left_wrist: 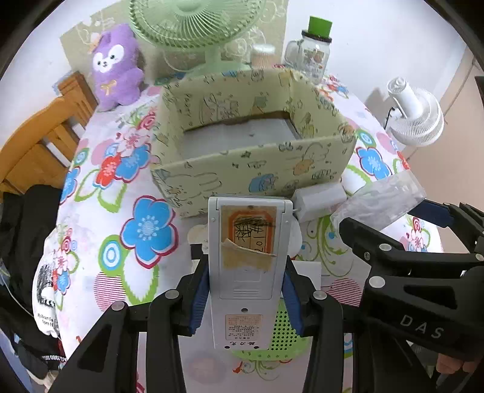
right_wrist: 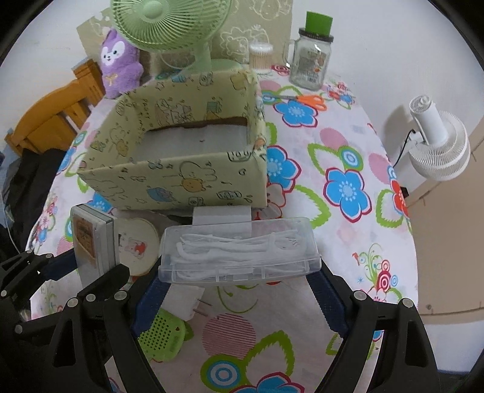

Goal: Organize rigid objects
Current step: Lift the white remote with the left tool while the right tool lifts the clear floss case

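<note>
Both loads hang just short of the patterned box, which lies straight ahead on the desk. The left gripper has its jaws clamped on the grey device, long axis pointing boxward; the right gripper clamps the clear case crosswise.

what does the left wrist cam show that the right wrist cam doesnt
Only the left wrist view shows the back of the silver handheld device full on, with its torn label, clamped in the left gripper, and the clothing heaped at the left edge.

Only the right wrist view shows the orange-handled scissors near the glass jar, and the clear plastic case from above, held in the right gripper.

Both show the patterned box, the green fan, the purple plush, the white fan and the floral tablecloth.
</note>
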Tool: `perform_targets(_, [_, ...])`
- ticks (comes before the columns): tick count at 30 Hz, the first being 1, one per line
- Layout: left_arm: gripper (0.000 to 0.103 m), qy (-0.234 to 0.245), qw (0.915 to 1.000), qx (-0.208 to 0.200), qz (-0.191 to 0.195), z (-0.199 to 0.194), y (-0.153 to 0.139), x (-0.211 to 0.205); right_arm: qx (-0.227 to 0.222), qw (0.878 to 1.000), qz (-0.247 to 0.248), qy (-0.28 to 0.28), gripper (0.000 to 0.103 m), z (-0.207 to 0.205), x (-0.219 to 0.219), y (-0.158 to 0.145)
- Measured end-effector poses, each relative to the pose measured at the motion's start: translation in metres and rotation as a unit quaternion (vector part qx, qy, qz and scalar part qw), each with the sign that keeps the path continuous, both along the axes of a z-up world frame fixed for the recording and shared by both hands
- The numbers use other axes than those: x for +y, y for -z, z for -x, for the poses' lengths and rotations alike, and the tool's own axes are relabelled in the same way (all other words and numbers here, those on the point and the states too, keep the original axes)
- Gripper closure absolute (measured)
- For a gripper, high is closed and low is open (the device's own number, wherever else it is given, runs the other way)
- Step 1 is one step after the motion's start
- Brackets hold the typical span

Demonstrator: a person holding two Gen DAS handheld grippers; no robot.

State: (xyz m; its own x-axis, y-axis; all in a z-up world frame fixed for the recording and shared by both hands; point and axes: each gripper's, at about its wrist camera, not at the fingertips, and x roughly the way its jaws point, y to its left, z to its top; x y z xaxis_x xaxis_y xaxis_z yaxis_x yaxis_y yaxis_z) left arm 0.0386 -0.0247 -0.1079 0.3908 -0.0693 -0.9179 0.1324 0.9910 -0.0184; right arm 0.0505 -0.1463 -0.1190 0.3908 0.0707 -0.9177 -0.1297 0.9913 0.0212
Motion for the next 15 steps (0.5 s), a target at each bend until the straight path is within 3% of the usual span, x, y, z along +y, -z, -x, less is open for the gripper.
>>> perform_targets(15, [0.058,-0.025,0.9987,-0.045,-0.007,0.011,-0.048,0.001,-0.043,0.999,-0.010,-0.020,0.014,0.009,0.001,-0.053])
